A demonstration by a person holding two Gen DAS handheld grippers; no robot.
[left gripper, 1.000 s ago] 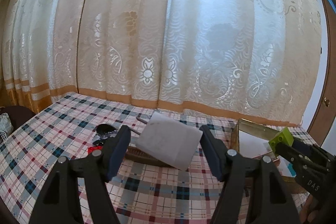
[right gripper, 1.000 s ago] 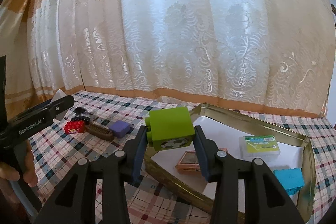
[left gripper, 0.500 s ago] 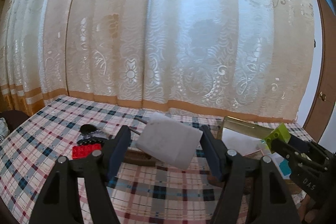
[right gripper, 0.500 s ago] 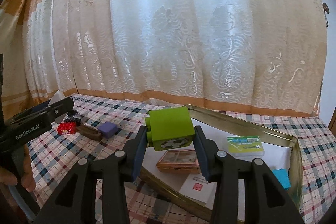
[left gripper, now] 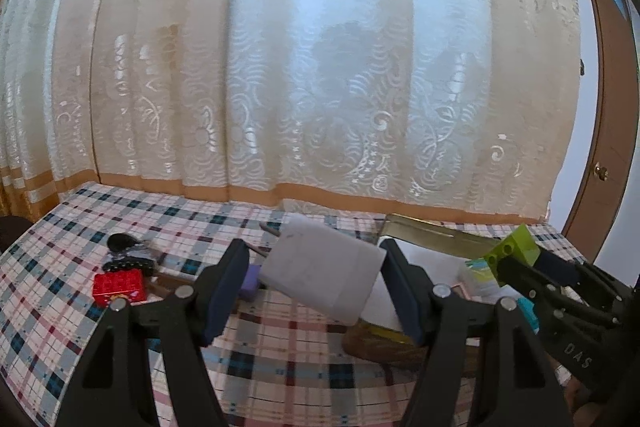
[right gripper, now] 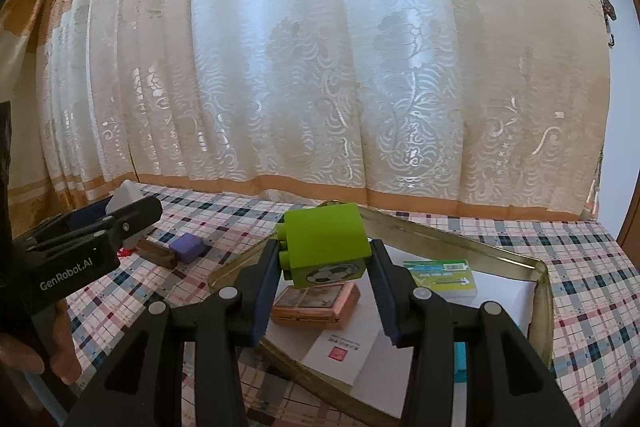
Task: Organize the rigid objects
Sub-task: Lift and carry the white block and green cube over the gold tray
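Grippers, left (left gripper: 312, 281) clamping plug (left gripper: 320, 273), right (right gripper: 322, 269) clamping block (right gripper: 326, 245), have advanced over tray (right gripper: 536, 267), nearing 2 drops.

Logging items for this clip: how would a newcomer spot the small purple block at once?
Start at the gold metal tray on the plaid tablecloth, then look left. The small purple rounded block lies beside a brown wooden piece; it is the only purple thing there.

Behind the left gripper (left gripper: 312, 277), its white block (left gripper: 320, 273) hides most of the purple block (left gripper: 249, 282) and the brown piece (left gripper: 170, 281); right of the right gripper (right gripper: 322, 273), a finger covers most of the blue block (right gripper: 460, 357); print on the white card (right gripper: 340, 347) is too small to read
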